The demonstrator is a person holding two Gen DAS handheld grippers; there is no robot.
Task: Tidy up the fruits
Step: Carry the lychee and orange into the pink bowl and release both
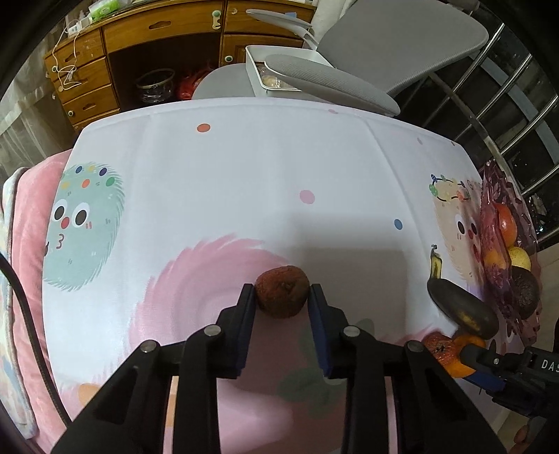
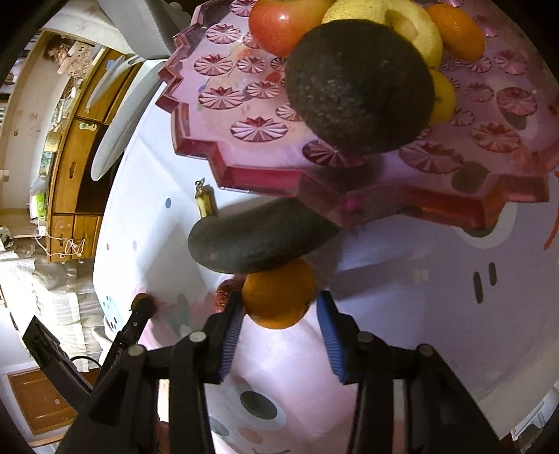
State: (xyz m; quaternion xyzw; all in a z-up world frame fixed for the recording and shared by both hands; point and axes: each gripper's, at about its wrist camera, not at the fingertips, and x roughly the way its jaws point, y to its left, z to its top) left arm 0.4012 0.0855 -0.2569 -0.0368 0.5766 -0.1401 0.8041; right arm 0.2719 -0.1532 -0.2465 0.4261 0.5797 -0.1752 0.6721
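Fruits: one brown wrinkled fruit (image 1: pixel 282 291) between the left gripper's pads, one orange (image 2: pixel 278 294) between the right gripper's pads.

The left gripper (image 1: pixel 282 297) has both blue pads touching the brown fruit, which sits on the patterned tablecloth (image 1: pixel 244 167). The right gripper (image 2: pixel 279 307) stands partly open around the orange: the left pad touches it, the right pad is apart from it. A blackened banana (image 2: pixel 258 241) lies just beyond the orange, touching it, with its far end under the rim of the pink cut-glass tray (image 2: pixel 265 174). The tray holds a dark avocado (image 2: pixel 360 87), a red apple (image 2: pixel 276 24), yellow fruit (image 2: pixel 415 31) and a second orange (image 2: pixel 457 31).
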